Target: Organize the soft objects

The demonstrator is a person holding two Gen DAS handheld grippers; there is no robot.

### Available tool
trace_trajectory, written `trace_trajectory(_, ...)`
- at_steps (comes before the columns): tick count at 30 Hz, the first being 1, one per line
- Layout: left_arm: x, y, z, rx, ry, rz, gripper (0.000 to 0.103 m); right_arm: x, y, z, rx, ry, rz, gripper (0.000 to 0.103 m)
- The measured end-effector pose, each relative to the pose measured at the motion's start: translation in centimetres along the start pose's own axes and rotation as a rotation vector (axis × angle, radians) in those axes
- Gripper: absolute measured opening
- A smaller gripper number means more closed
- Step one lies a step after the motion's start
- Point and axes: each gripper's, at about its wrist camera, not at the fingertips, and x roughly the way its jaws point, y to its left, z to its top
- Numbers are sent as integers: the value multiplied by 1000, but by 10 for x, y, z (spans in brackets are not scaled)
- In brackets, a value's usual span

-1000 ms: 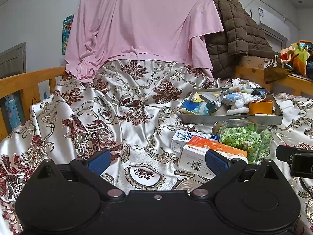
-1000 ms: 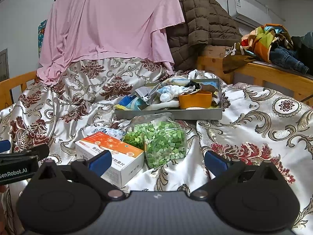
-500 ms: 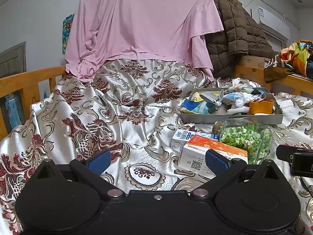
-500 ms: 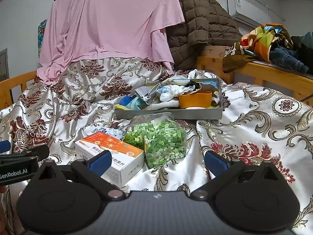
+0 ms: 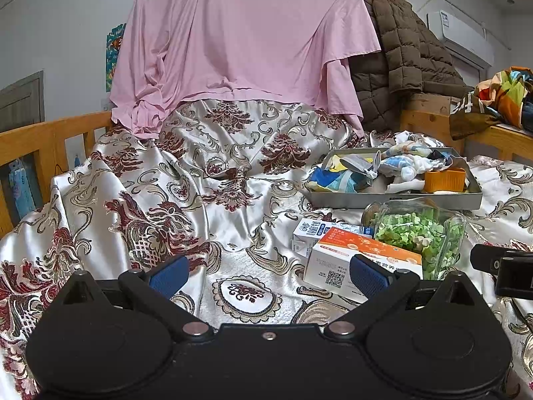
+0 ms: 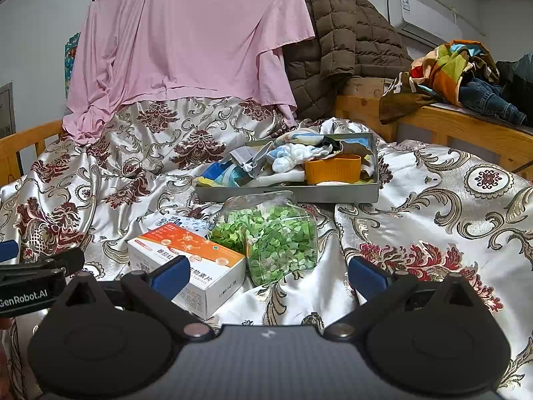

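Left wrist view: left gripper (image 5: 268, 275) jaws wide, empty; soft cloths heaped in the tray (image 5: 393, 199), well ahead.
Risk: the reach clips the orange box (image 5: 361, 263).
Right wrist view: right gripper (image 6: 268, 275) jaws wide, empty.
Risk: the green-filled bag (image 6: 266, 238) blocks the tray (image 6: 286, 195); the slick bedspread (image 6: 433, 206) lets things slide.

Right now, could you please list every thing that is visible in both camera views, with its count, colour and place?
Satin bedspread: one, silver with dark red flowers, covering the bed.
Metal tray: one, grey, on the bedspread, holding soft items.
Orange band: one, inside the tray, right side.
White soft toy: one, white and blue, in the tray.
Clear bag of green pieces: one, in front of the tray.
Orange-and-white carton: one, left of the bag.
Blue-and-white carton: one, behind the orange carton.
Pink garment: one, hanging at the back.
Brown quilted jacket: one, right of the pink garment.
Left gripper: black, blue pads, open.
Right gripper: same, open.
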Motion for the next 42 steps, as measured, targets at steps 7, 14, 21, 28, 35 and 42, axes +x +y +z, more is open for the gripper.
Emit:
trace_trajectory(7, 0, 0, -1, -2, 2, 0, 102, 0, 0, 0, 1, 0, 0, 103)
trace_trajectory(14, 0, 0, -2, -1, 1, 0, 102, 0, 0, 0, 0, 1, 0, 103)
trace_trajectory(21, 0, 0, -2, -1, 2, 1, 102, 0, 0, 0, 1, 2, 0, 103)
trace_trajectory(28, 0, 0, -2, -2, 3, 1, 102, 0, 1, 0, 1, 2, 0, 103)
trace_trajectory(35, 1, 0, -4, -1, 3, 0, 102, 0, 0, 0, 1, 2, 0, 103)
trace_trajectory(42, 1, 0, -3, -2, 3, 1, 102, 0, 0, 0, 1, 1, 0, 103)
